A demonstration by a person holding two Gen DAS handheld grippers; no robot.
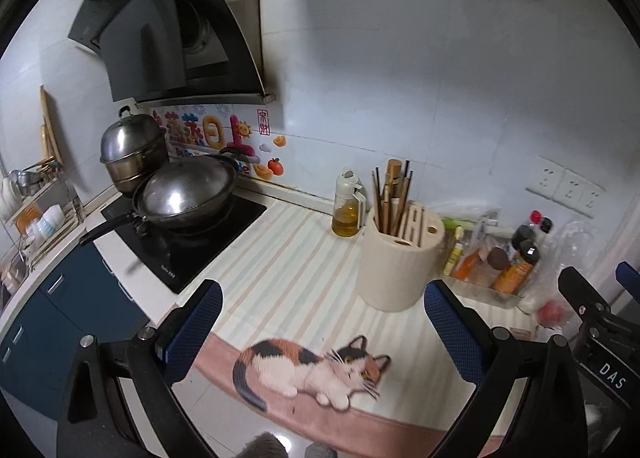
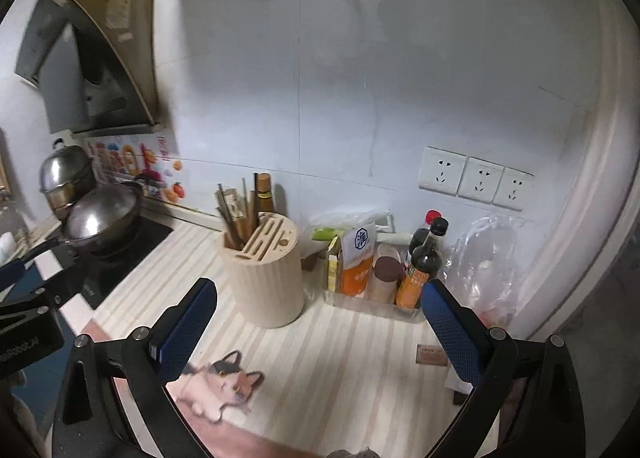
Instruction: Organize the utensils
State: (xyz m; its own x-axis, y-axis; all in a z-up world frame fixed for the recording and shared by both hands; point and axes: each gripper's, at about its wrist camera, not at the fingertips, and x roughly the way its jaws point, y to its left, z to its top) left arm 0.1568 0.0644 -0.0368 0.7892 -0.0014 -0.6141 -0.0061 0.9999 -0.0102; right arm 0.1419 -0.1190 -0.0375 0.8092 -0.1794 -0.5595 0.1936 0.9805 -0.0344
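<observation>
A cream round utensil holder [image 1: 398, 262] stands on the striped counter mat [image 1: 280, 270], with several wooden chopsticks [image 1: 390, 198] upright in its left opening and empty knife slots on top. It also shows in the right wrist view [image 2: 266, 278], with the chopsticks [image 2: 234, 214] in it. My left gripper [image 1: 324, 338] is open and empty, hovering above the cat picture [image 1: 312, 370] in front of the holder. My right gripper [image 2: 320, 334] is open and empty, in front and to the right of the holder. No loose utensil shows on the mat.
An oil bottle [image 1: 347, 206] stands behind the holder. A clear tray of sauce bottles [image 2: 384, 270] and a plastic bag [image 2: 486, 254] sit to the right. A wok [image 1: 188, 194] and steel pot [image 1: 134, 150] sit on the cooktop at left. A dish rack [image 1: 36, 214] is far left.
</observation>
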